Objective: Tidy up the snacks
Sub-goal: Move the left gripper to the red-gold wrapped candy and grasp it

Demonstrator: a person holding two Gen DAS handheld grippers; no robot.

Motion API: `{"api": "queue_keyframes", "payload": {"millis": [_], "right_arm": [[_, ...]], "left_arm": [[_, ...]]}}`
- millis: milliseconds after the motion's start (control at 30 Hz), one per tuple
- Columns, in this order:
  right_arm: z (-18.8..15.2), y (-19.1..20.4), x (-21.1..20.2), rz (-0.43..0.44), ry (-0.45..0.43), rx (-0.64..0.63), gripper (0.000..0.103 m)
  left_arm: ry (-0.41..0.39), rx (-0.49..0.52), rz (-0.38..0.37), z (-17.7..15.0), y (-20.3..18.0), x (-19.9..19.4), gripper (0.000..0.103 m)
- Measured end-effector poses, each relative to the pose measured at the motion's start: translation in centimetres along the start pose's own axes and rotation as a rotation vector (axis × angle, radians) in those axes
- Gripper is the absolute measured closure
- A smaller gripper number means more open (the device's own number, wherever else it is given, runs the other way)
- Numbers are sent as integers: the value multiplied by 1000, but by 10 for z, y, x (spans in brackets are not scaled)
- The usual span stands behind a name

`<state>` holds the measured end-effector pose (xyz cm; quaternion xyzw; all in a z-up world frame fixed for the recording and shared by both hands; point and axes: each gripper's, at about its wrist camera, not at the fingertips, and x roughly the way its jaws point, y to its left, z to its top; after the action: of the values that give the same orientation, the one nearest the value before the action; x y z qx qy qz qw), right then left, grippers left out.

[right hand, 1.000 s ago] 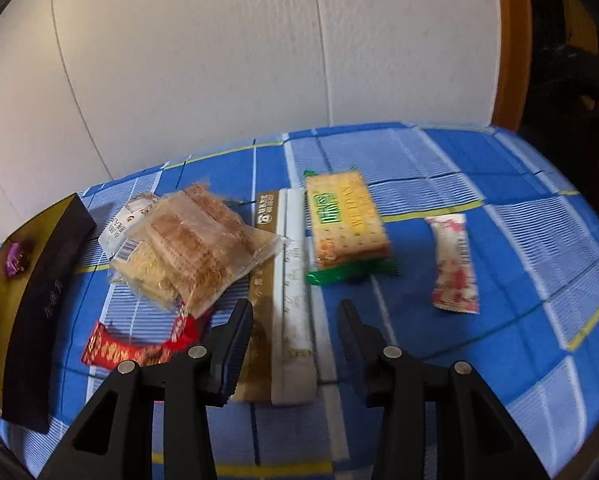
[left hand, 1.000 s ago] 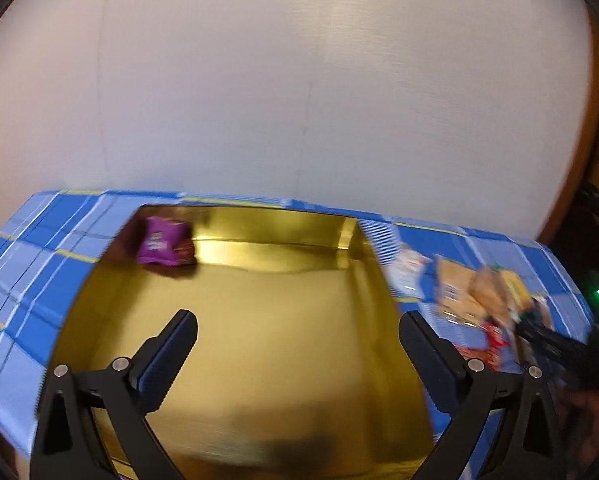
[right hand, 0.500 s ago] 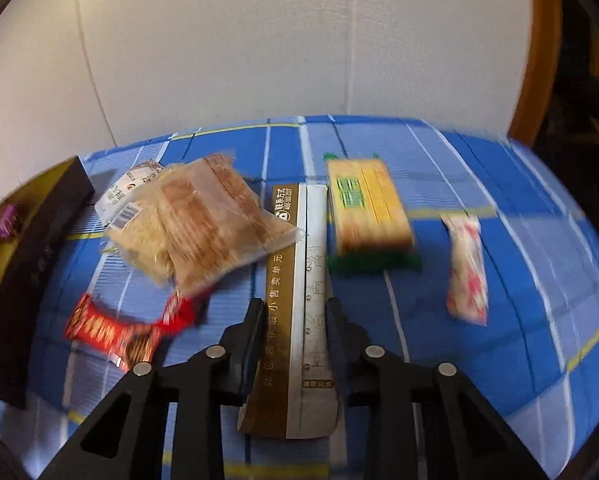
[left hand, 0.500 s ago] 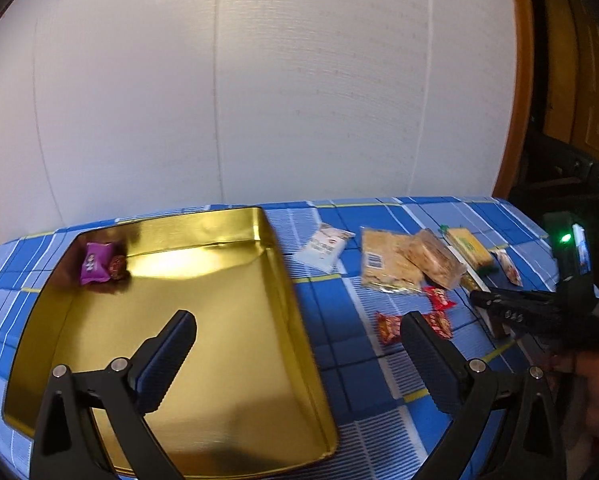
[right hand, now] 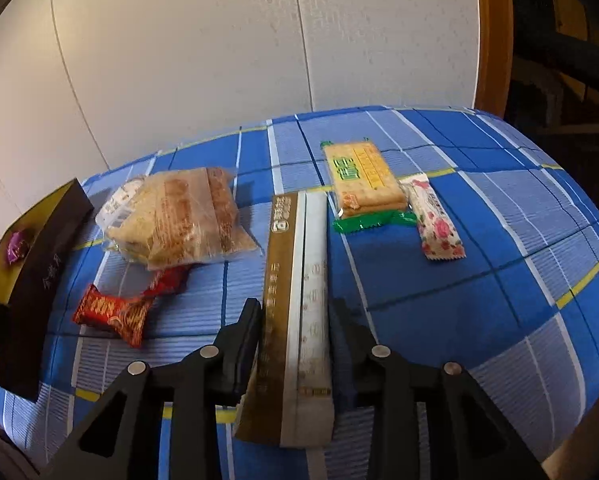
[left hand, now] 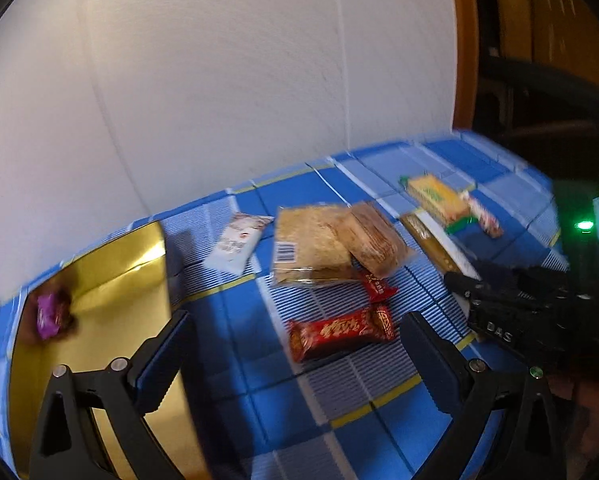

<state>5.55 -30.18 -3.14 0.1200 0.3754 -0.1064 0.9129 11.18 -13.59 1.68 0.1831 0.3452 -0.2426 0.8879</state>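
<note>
Gold-white long packet [right hand: 297, 280] now clamped by right gripper [right hand: 293, 316].

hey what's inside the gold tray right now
One purple-wrapped candy lies near the far corner of the gold tray. The left gripper fingers cover part of the floor, and the tray's near end is out of frame.

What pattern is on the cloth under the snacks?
Blue-and-white checks with thin yellow lines on the tablecloth; clearest in the right wrist view.
</note>
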Motion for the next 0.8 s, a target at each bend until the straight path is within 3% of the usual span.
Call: {"api": "queue_keyframes", "payload": {"millis": [233, 300, 433, 500, 633, 800], "right_arm": [[-6, -21, -3, 95, -55, 82, 74], [-8, -20, -4, 90, -60, 61, 74], [-9, -21, -5, 104, -72, 55, 74], [-9, -26, -5, 128, -74, 78, 74], [-9, -31, -5, 158, -76, 113, 74], [-9, -26, -6, 137, -79, 96, 74]], "left_arm": [[86, 138, -1, 12, -19, 44, 1], [116, 155, -4, 11, -24, 56, 7], [198, 147, -67, 7, -31, 73, 26], [190, 132, -62, 3, -32, 69, 26], [213, 86, -122, -10, -30, 57, 27], [250, 19, -184, -29, -29, 36, 25]]}}
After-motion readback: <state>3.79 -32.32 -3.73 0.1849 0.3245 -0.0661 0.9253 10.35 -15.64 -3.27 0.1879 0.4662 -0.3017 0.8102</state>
